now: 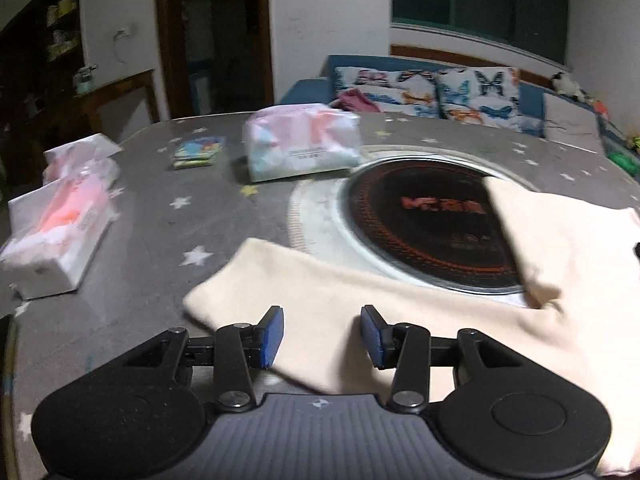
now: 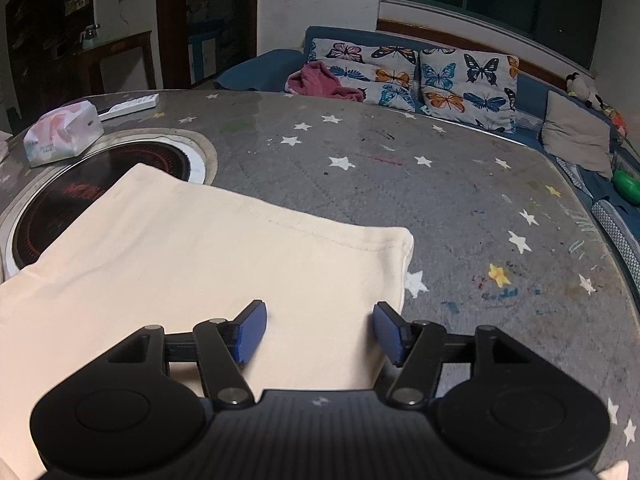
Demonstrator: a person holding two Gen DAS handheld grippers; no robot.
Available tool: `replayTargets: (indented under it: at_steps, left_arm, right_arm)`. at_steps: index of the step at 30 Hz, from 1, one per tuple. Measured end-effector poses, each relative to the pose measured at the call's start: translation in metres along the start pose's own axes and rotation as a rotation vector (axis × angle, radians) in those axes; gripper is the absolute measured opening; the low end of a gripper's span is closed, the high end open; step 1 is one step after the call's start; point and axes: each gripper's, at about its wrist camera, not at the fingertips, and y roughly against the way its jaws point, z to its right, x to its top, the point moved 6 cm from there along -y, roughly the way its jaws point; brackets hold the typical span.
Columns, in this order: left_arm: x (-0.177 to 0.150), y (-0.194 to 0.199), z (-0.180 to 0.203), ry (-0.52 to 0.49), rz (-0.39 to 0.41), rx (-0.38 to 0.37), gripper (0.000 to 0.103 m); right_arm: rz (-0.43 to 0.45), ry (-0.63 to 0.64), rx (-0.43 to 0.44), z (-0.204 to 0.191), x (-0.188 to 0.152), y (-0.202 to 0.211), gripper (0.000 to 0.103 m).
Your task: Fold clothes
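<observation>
A cream garment (image 1: pixel 400 312) lies flat on the grey star-patterned table (image 1: pixel 168 248), partly over the round black cooktop (image 1: pixel 424 224). In the left wrist view its left sleeve end points toward the table's left, and a folded flap (image 1: pixel 560 240) lies at the right. My left gripper (image 1: pixel 322 334) is open just above the cloth near its near-left part, holding nothing. In the right wrist view the garment (image 2: pixel 208 248) shows its stitched hem and right corner. My right gripper (image 2: pixel 320 330) is open above that corner area, empty.
Tissue packs (image 1: pixel 60 232) (image 1: pixel 302 146) and a small colourful booklet (image 1: pixel 198 152) lie on the table's left and back. A remote control (image 2: pixel 128 106) and a tissue pack (image 2: pixel 62 134) lie at the far left. A blue sofa with butterfly cushions (image 2: pixel 420 76) stands behind the table.
</observation>
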Motion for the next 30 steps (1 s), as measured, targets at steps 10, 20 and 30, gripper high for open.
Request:
replayTargets:
  at_steps: [10, 20, 30]
  left_arm:
    - [0.02, 0.02, 0.019, 0.04, 0.01, -0.1, 0.05]
    - [0.022, 0.026, 0.141, -0.119, 0.004, -0.462, 0.048]
    - [0.005, 0.009, 0.131, -0.106, -0.056, -0.373, 0.046]
  right_arm:
    - [0.016, 0.024, -0.013, 0.004, 0.018, -0.009, 0.066]
    - [0.025, 0.108, 0.079, -0.019, -0.014, 0.065, 0.064]
    - [0.009, 0.115, 0.113, -0.03, -0.078, 0.113, 0.052]
